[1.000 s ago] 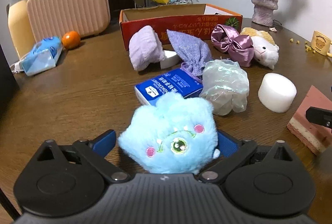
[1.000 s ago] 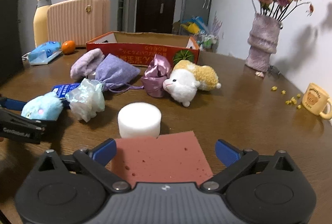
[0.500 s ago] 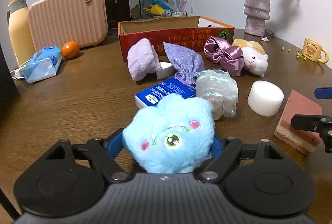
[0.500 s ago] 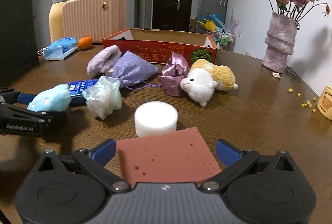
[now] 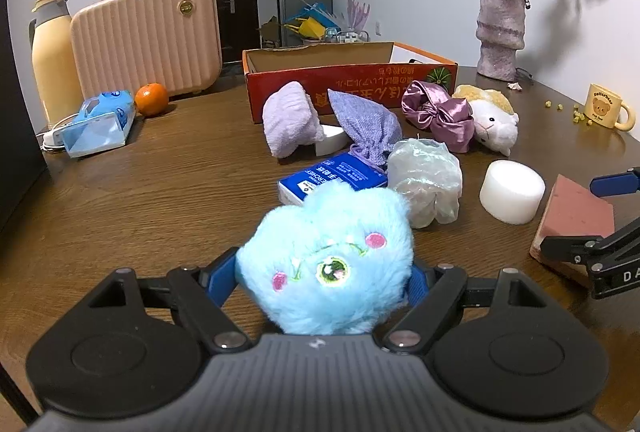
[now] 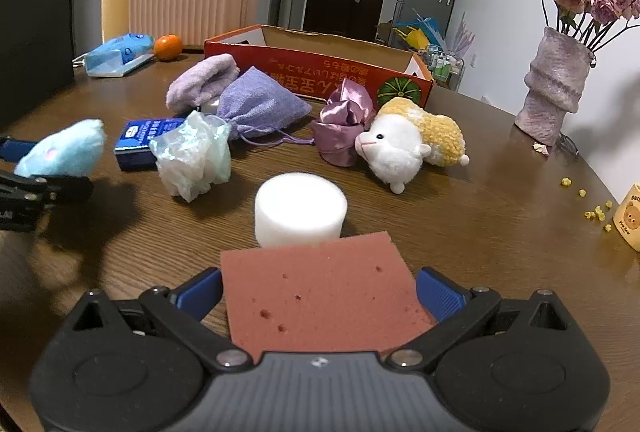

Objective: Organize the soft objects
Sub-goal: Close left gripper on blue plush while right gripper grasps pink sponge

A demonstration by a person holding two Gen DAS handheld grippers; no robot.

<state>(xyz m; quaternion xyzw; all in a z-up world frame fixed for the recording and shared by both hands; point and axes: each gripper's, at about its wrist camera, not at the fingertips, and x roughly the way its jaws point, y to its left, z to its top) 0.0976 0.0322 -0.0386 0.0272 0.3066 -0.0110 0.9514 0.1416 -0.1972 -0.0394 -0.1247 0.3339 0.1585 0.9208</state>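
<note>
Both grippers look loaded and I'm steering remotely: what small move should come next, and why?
Probably lift the left gripper and carry the blue plush toy toward the open red box. Its fingers already squeeze the toy, and the box stands straight ahead, beyond the other soft items.

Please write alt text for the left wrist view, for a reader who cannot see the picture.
The left gripper is shut on a fluffy blue plush toy over a brown wooden table. Beyond it lie a blue tissue pack, a crumpled plastic bag, a white foam cylinder and an open red cardboard box. The right gripper's fingers straddle a reddish sponge at the right edge.
</note>
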